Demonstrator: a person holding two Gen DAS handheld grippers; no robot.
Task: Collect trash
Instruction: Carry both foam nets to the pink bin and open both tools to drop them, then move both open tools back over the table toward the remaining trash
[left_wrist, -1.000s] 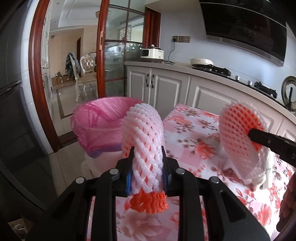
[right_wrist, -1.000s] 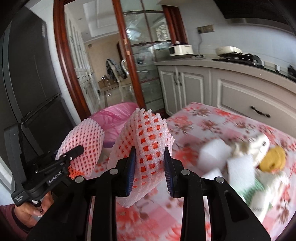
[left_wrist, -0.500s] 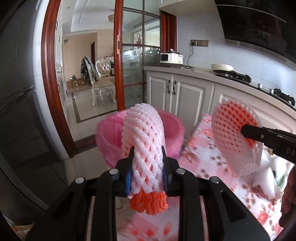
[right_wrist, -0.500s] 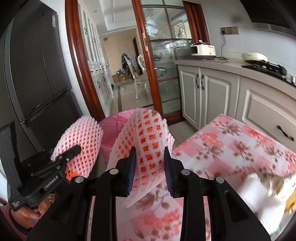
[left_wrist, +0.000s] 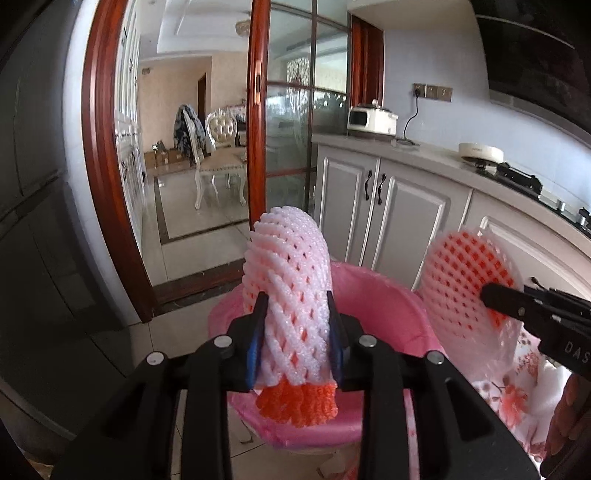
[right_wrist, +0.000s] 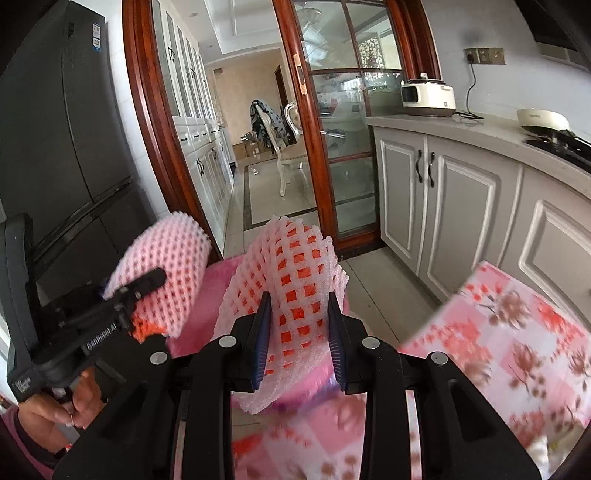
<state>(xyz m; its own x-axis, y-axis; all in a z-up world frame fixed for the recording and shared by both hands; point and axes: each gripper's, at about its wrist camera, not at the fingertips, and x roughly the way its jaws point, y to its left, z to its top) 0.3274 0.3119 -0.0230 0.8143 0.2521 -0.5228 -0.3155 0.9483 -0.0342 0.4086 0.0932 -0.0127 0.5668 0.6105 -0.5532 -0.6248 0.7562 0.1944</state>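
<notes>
Item 1, nearest: my left gripper (left_wrist: 295, 332), tongs clamped on a pale pink foam fruit net (left_wrist: 290, 295) with an orange end hanging at 6 o'clock.

Item 2: my right gripper (right_wrist: 299, 339), tongs clamped on a second foam net (right_wrist: 291, 291), white mesh over orange.

Item 3: pink-lined trash bin (left_wrist: 384, 317), directly behind the left net; in the right wrist view it sits at 10 o'clock, partly hidden.

Progress, as I judge it: both nets are lifted and held over or just beside the bin; neither is released. Dropping both is left. Whether more trash waits on the table I cannot tell.

Item 4: table with floral cloth (right_wrist: 517, 332), at 4 o'clock.

Item 5: grey cabinets (left_wrist: 388, 214) under a pale counter, at 2 o'clock; tiled floor.

Item 6, farthest: glass sliding door (left_wrist: 291, 147) at 12 o'clock, dining chair (left_wrist: 218, 162) beyond it.
</notes>
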